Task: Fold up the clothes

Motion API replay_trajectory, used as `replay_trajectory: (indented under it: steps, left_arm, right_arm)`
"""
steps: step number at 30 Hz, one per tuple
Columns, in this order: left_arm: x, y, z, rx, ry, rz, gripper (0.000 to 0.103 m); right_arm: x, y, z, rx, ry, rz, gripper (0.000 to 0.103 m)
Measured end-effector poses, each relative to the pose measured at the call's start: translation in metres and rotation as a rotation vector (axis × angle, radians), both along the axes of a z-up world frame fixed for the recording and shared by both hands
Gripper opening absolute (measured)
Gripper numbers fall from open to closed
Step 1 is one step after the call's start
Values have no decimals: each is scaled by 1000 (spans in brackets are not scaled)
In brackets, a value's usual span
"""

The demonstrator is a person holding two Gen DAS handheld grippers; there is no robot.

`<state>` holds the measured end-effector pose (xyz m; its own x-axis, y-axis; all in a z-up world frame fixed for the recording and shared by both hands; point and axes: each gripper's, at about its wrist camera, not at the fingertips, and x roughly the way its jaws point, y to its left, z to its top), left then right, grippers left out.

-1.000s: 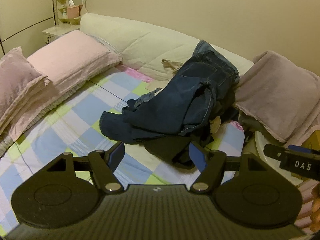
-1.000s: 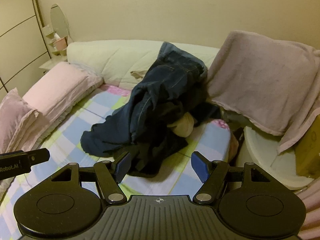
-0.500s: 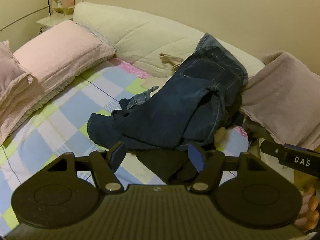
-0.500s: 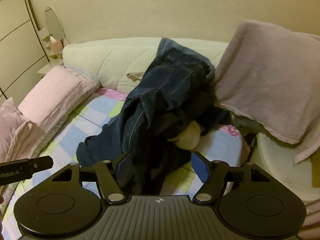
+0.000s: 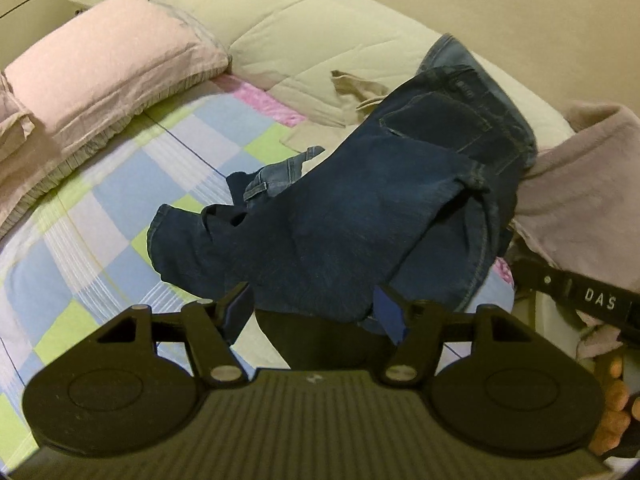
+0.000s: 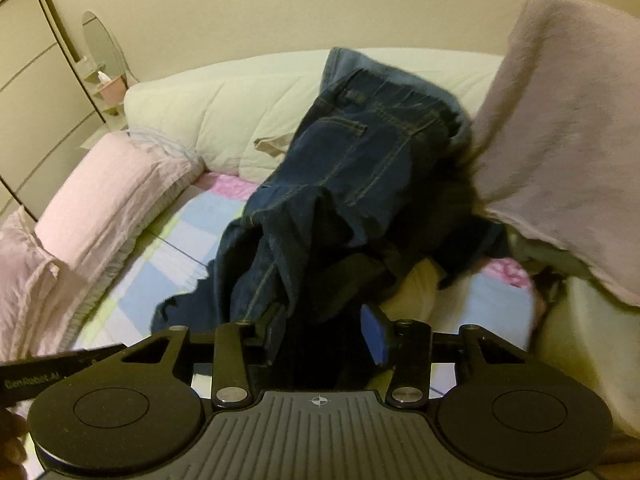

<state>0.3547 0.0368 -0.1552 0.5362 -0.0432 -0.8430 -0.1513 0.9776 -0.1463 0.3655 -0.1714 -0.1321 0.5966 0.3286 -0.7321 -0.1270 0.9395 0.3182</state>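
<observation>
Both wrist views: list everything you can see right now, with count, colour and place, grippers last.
Jeans: one pair, dark blue, crumpled across the bed and up onto the quilt.
Black garment: one, under the jeans at the near edge.
Lighter denim piece: one, blue, poking out behind the jeans.
Beige cloth: one, on the quilt beside the jeans.
Quilt: one, cream, rolled along the wall.
Pillows: two, pink, stacked at the left.
Blanket: one, mauve, heaped at the right.
Bedsheet: one, blue, green and lilac checks.
Left gripper: open, at the jeans' near edge.
Right gripper: open, over the black garment.
Hand: fingers at the lower right.
</observation>
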Motion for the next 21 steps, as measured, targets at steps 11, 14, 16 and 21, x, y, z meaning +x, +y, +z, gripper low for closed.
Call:
replay_trajectory:
  steps: [11,14,16,21]
  left_arm:
    - [24,16,-16,-20,40,47,63]
    - [21,24,-13,-22,33,67,63]
    - [17,29,-10,-22,24,81,63]
    - [-15,61,13,-22,-31,167,62]
  right_arm:
    - [59,20,-41,65,56,-32,46]
    - [56,21,-37,114,9,5,4]
    - [46,26,-22,102,-79,48,2]
    - [19,43,30,191,-229,114,1]
